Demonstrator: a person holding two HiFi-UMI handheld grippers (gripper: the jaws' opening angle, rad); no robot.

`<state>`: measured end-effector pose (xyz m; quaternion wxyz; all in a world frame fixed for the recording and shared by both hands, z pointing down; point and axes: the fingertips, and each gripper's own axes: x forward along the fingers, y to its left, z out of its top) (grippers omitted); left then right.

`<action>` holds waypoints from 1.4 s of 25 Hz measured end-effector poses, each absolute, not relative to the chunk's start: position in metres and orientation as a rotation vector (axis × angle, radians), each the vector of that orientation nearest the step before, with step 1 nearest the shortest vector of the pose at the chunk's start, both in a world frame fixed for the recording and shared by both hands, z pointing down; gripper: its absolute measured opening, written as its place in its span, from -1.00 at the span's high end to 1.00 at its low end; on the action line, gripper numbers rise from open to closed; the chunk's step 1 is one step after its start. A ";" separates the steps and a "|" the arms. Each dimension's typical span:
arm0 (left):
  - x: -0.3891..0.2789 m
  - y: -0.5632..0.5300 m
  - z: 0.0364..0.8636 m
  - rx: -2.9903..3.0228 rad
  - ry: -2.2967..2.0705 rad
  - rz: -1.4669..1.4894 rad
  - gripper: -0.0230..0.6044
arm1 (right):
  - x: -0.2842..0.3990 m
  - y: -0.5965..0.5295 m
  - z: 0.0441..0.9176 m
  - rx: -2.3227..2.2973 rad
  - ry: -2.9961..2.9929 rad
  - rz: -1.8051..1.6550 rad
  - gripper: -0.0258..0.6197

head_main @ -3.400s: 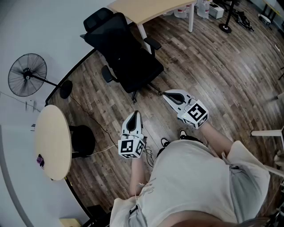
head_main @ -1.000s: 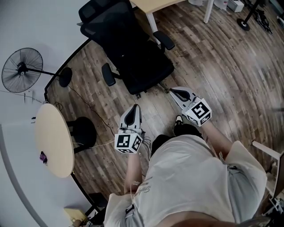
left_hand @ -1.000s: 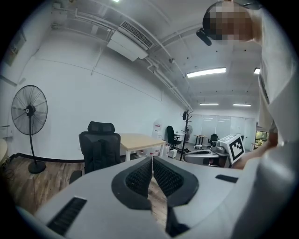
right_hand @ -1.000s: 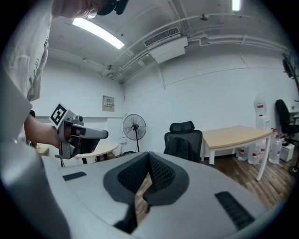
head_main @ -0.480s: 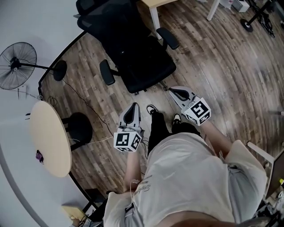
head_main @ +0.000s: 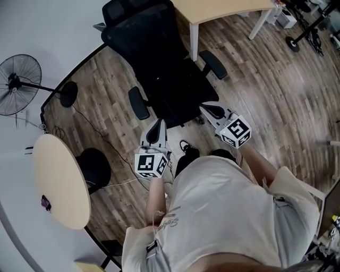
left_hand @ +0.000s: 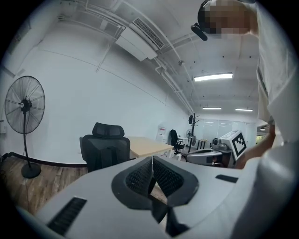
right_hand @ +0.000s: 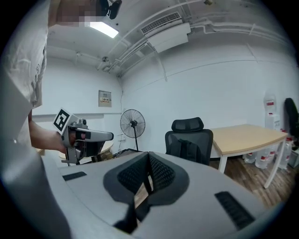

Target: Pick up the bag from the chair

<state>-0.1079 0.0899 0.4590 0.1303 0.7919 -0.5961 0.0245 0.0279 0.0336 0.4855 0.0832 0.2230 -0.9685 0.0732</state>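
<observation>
A black office chair (head_main: pixel 164 69) stands on the wood floor just ahead of both grippers. In the right gripper view a dark bag with straps (right_hand: pixel 188 148) seems to rest against the chair's backrest (right_hand: pixel 188 126). From the head view I cannot tell it apart from the black seat. My left gripper (head_main: pixel 159 125) is shut and empty, its tips short of the chair's near armrest (head_main: pixel 137 102). My right gripper (head_main: pixel 206 109) is also shut and empty, close to the seat's front edge. The jaws meet in both gripper views, left gripper (left_hand: pixel 152 161) and right gripper (right_hand: pixel 149 156).
A standing fan (head_main: pixel 16 85) is at the left by the white wall. A round table (head_main: pixel 58 180) sits at the lower left, with a cable on the floor beside it. A light wooden desk (head_main: pixel 228 8) stands behind the chair. The person's shoe (head_main: pixel 186 151) is between the grippers.
The person has stepped toward the chair, so it now lies right in front of both grippers. Both grippers stay shut and empty.
</observation>
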 end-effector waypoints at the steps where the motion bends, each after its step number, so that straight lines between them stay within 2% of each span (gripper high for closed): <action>1: -0.121 0.084 0.460 2.302 -1.729 0.069 0.87 | 0.017 0.026 0.484 0.676 -2.885 0.196 0.93; 8: -0.200 0.048 0.469 2.288 -1.718 0.047 0.87 | -0.038 -0.014 0.482 0.753 -2.841 0.148 0.93; 13: -0.226 0.041 0.479 2.244 -1.724 0.022 0.87 | -0.053 -0.022 0.489 0.745 -2.800 0.160 0.93; 23: -0.239 0.025 0.496 2.178 -1.749 0.056 0.87 | -0.065 -0.052 0.510 0.726 -2.805 0.224 0.93; 29: -0.243 -0.015 0.498 2.140 -1.783 0.105 0.87 | -0.064 -0.108 0.522 0.723 -2.829 0.269 0.93; 35: -0.230 -0.070 0.487 2.155 -1.797 0.127 0.87 | -0.062 -0.161 0.529 0.652 -2.811 0.143 0.93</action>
